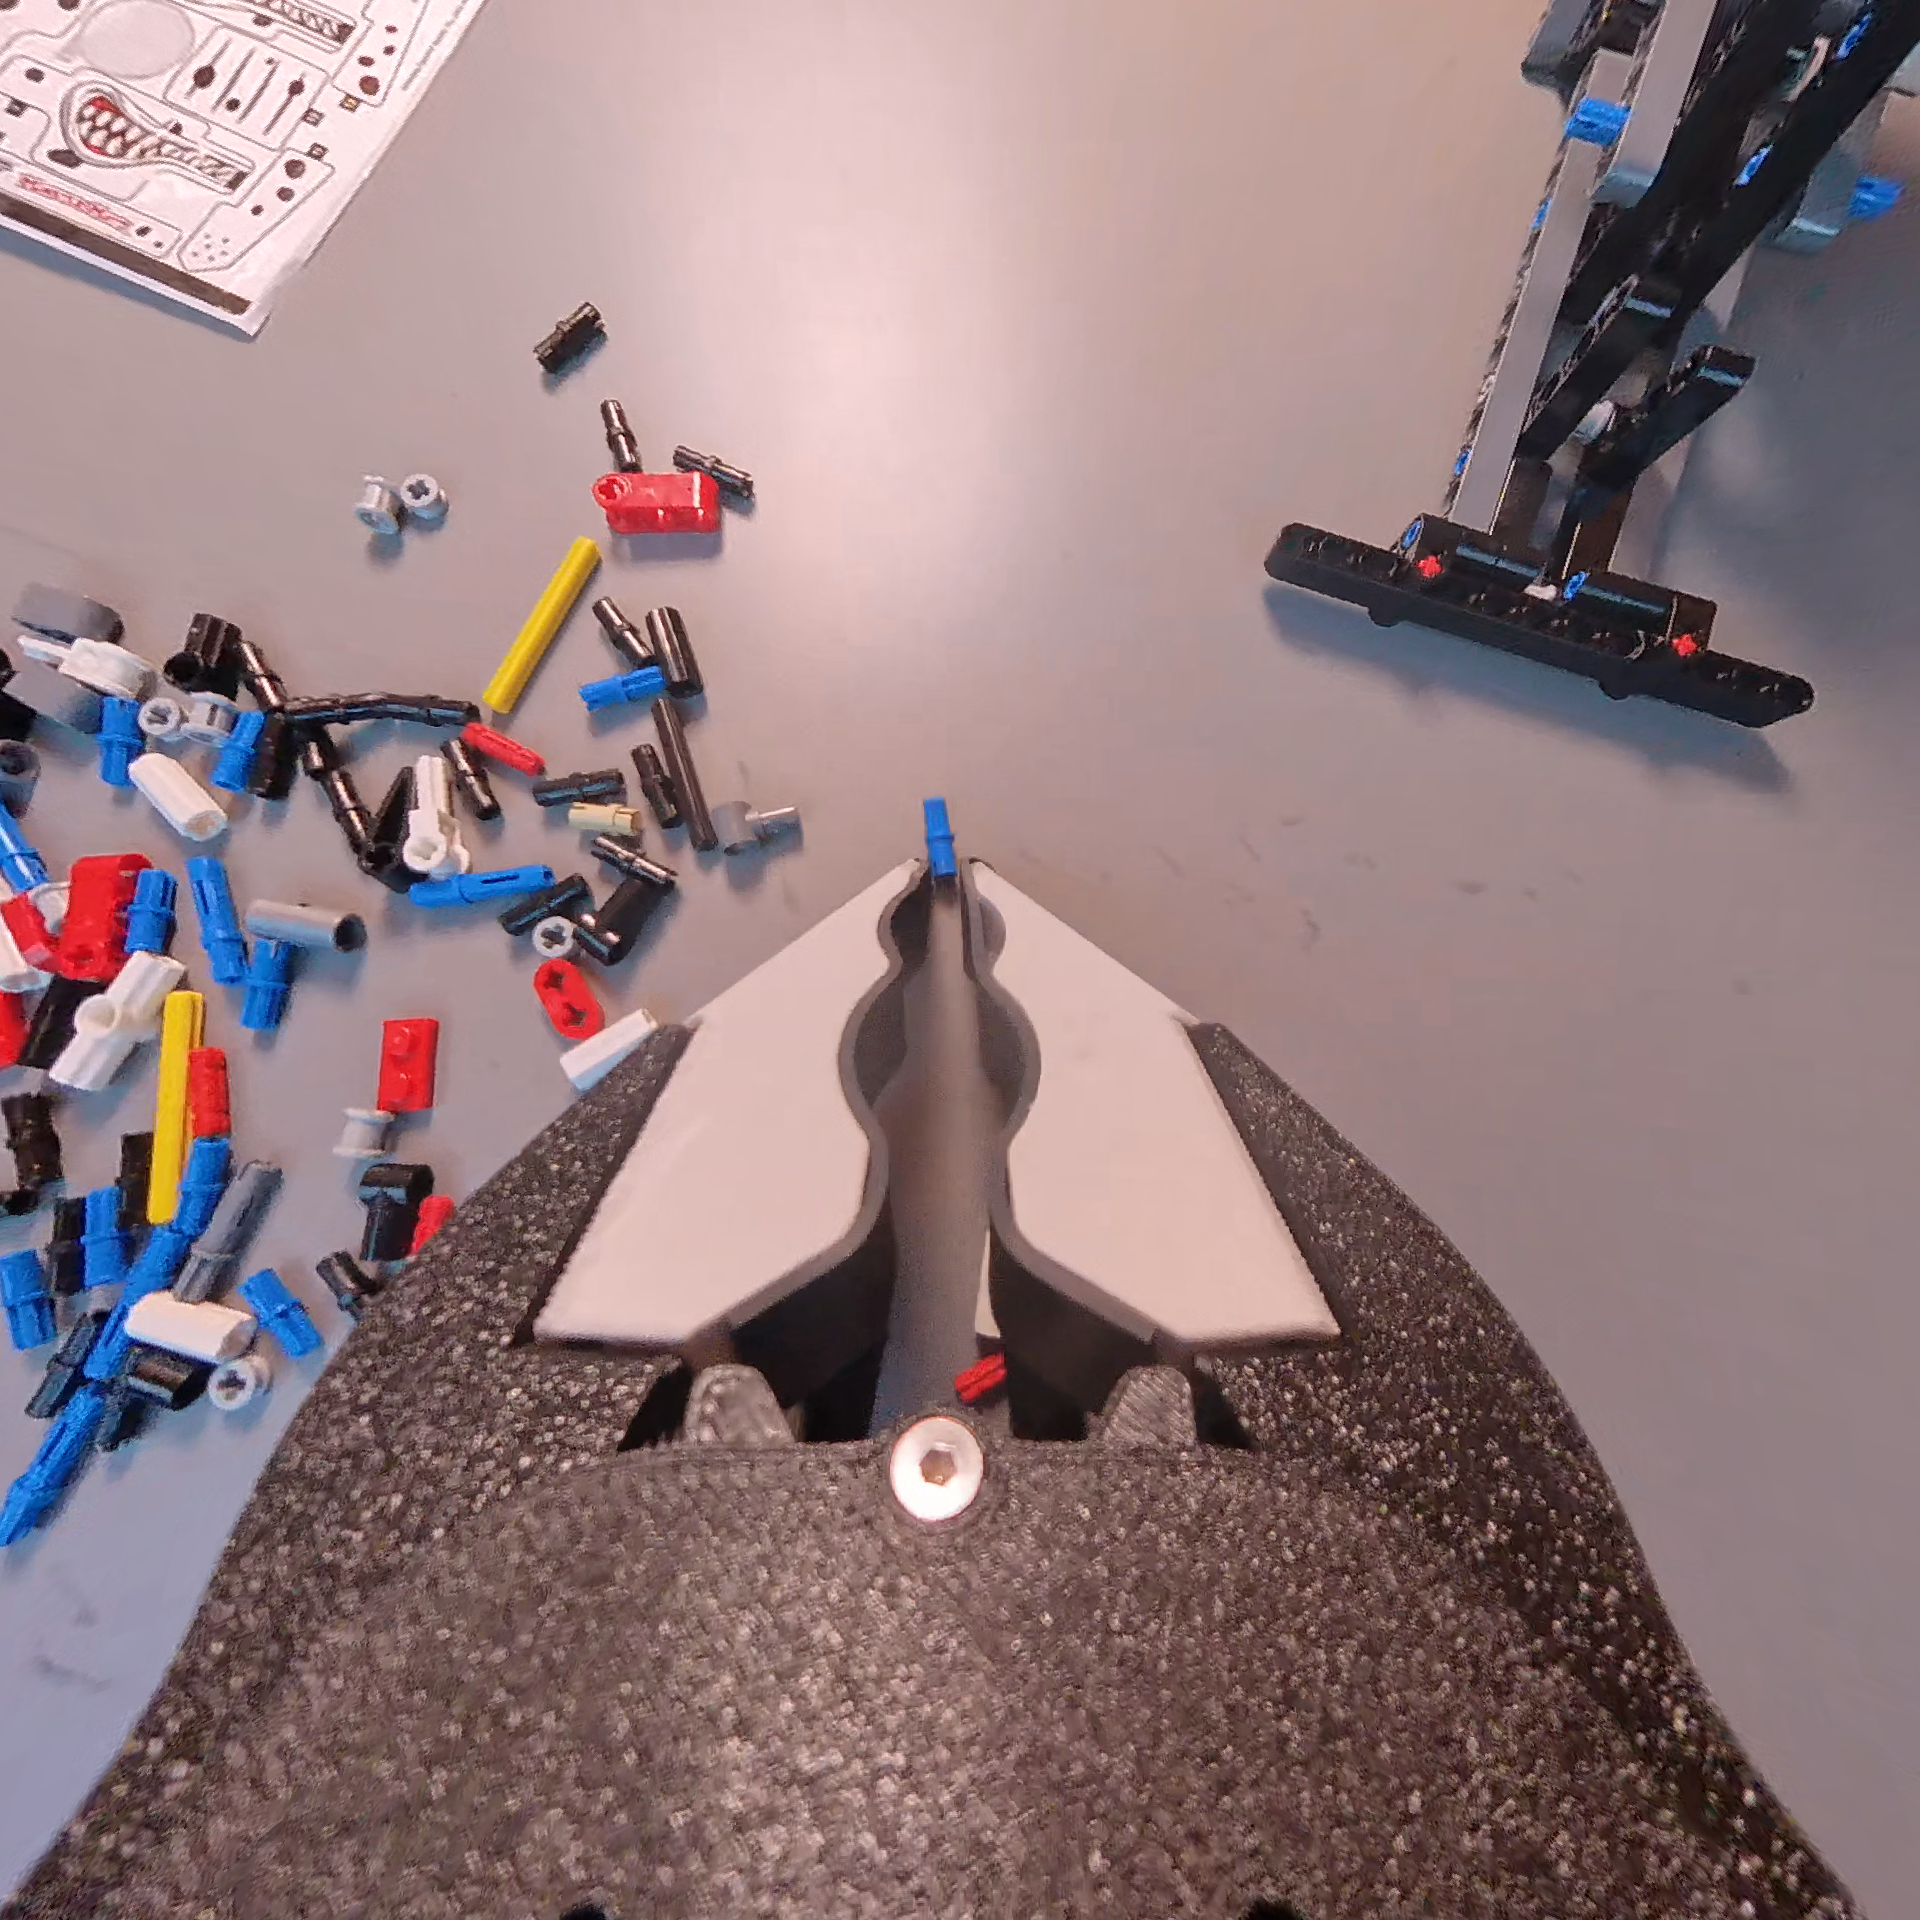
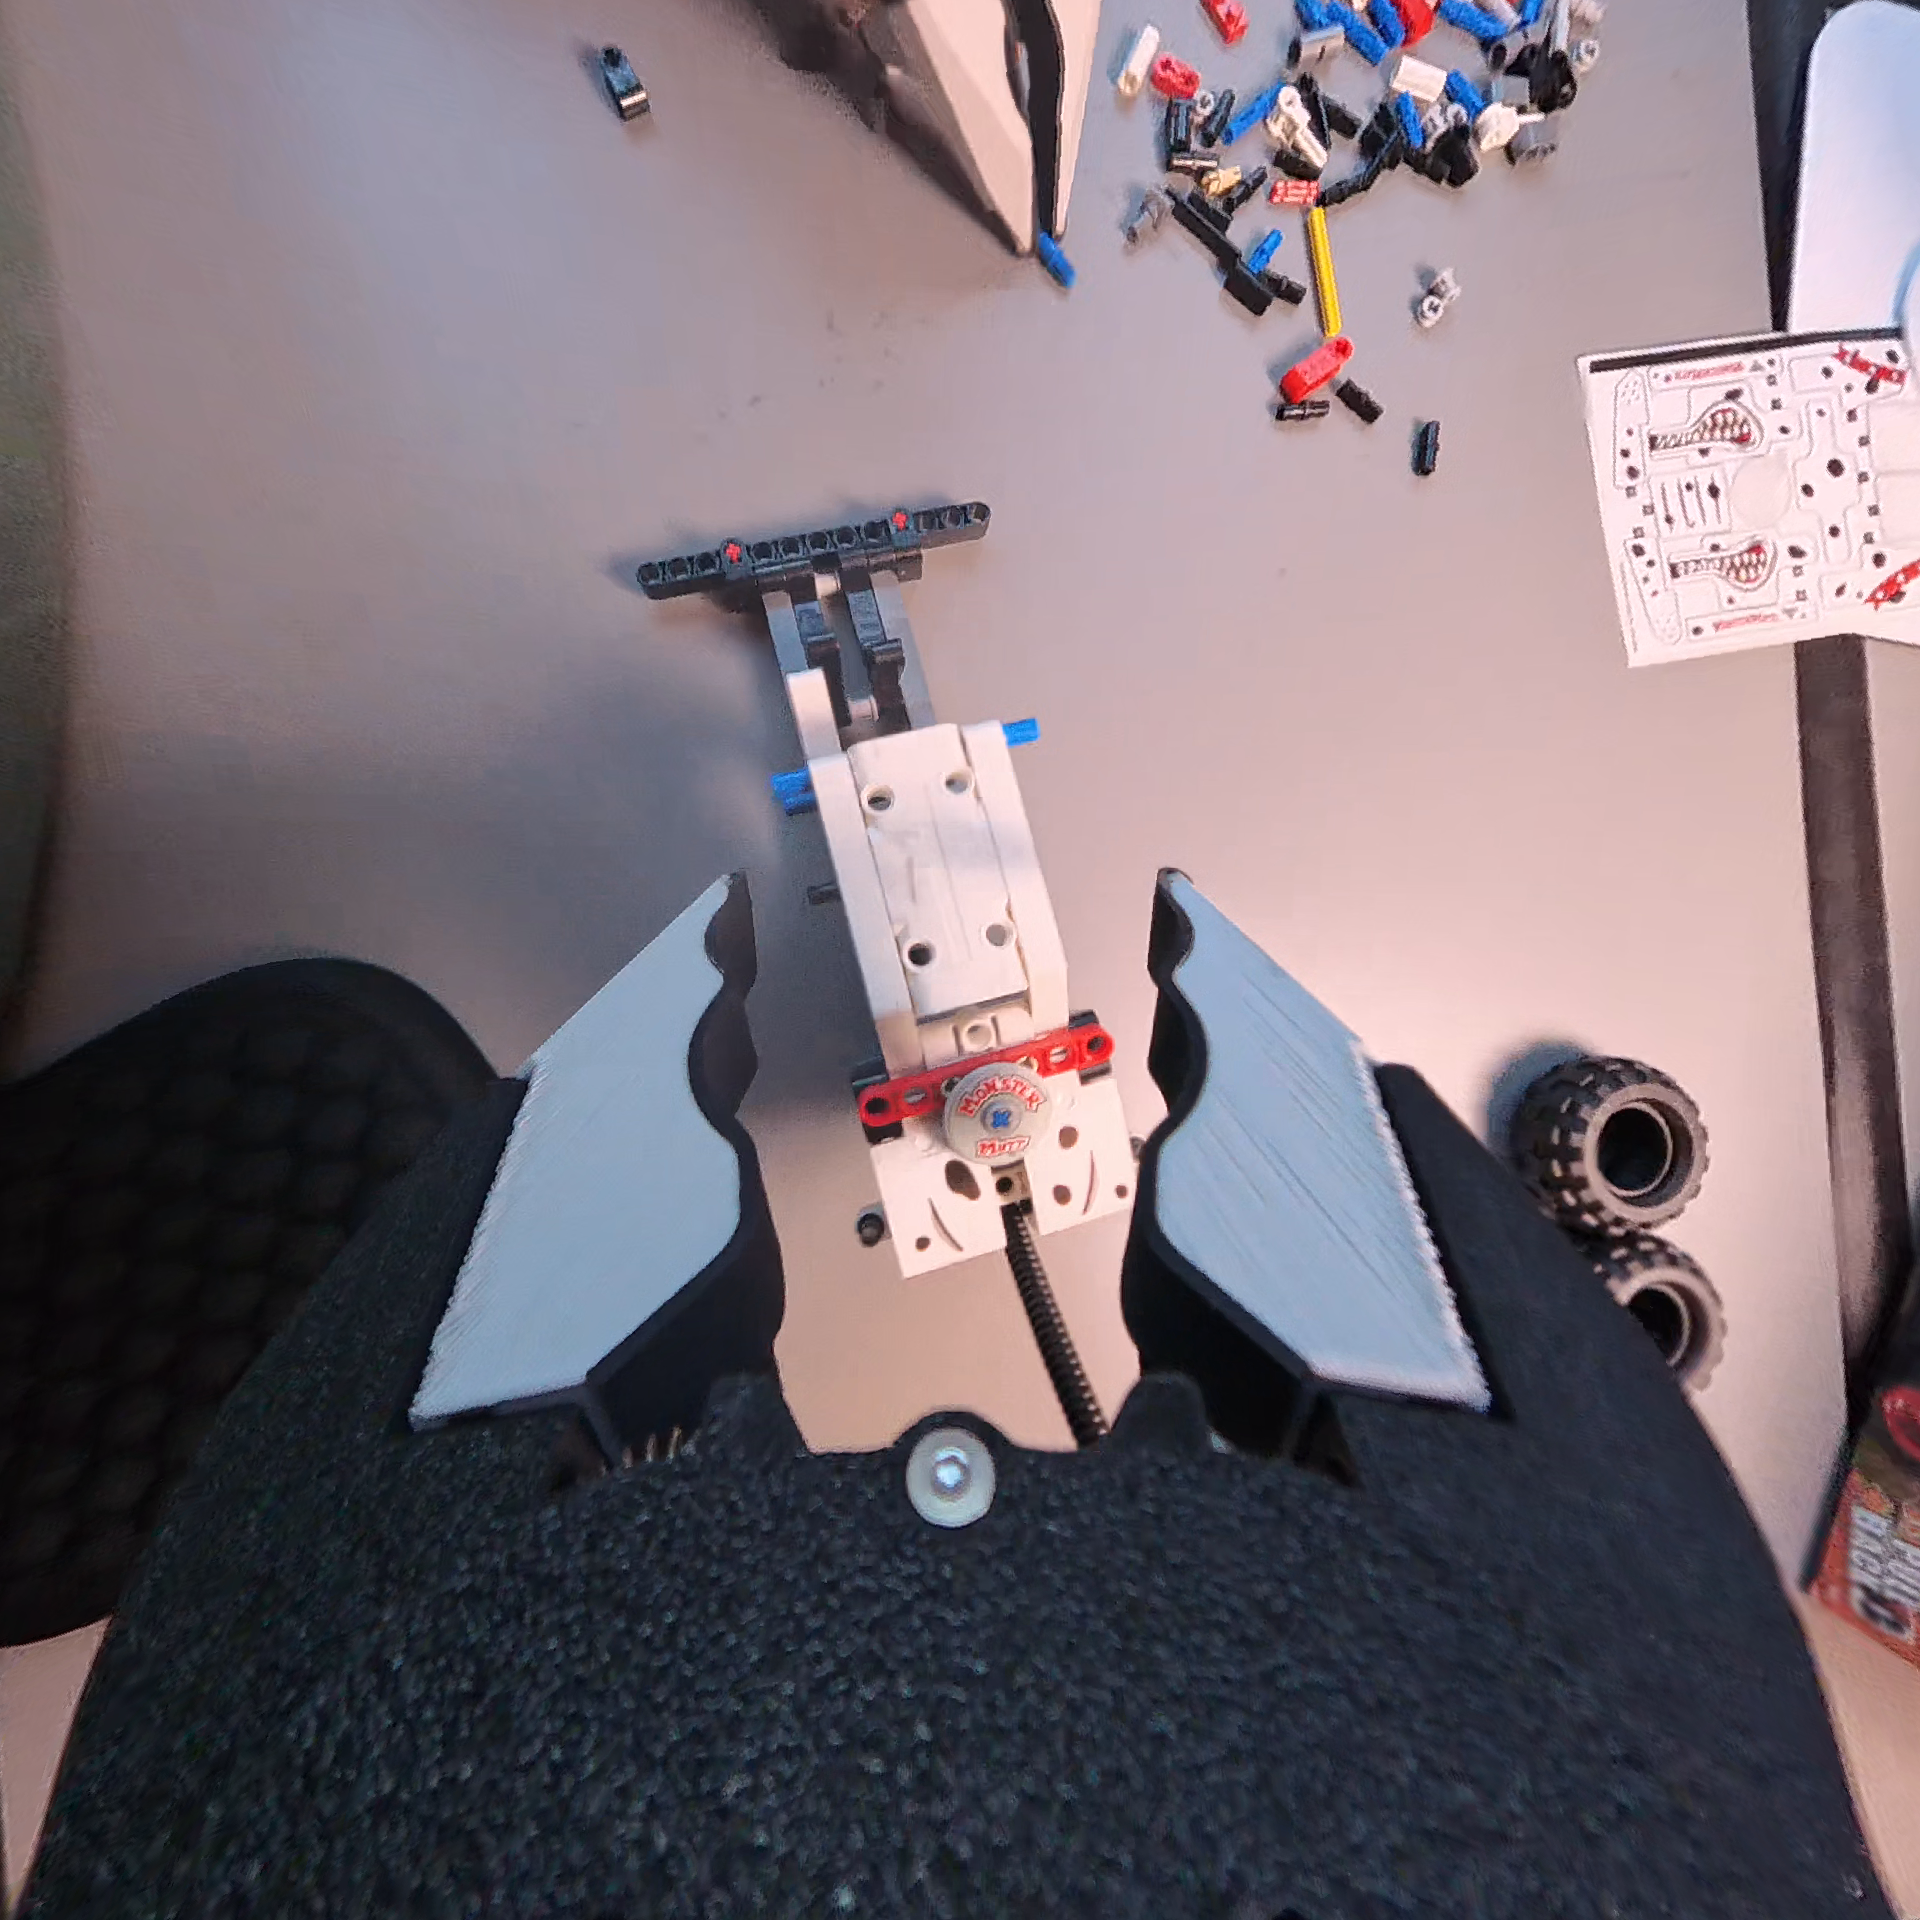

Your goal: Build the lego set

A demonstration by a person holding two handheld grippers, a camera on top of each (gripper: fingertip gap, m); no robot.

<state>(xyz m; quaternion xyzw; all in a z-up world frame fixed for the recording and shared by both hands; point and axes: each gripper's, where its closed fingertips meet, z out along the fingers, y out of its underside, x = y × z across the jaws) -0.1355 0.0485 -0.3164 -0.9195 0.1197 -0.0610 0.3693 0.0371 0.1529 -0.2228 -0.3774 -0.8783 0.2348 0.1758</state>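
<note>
1. The half-built lego model lies flat on the grey table, with its long black beam at the far end and a red beam with a round grey disc at my near end. Blue pins stick out on both its sides, so I judge that more pins of this kind belong in it.
2. My left gripper is closed on a small blue pin. Only the tip of the pin comes out past the fingertips, which leaves that free end ready to push into a hole.
3. In the right wrist view this gripper hovers with the pin just above the table, well apart from the model.
4. My right gripper has its jaws wide apart and holds nothing. The white body of the model sits between its fingers, and I think this is to clamp the model steady while the pin goes in.
5. The pile of loose parts is spread to the left of my left gripper: blue and black pins, red connectors, a yellow axle.
6. Farther out there is a sticker sheet, and two black tyres wait beside my right gripper, not yet mounted.
</note>
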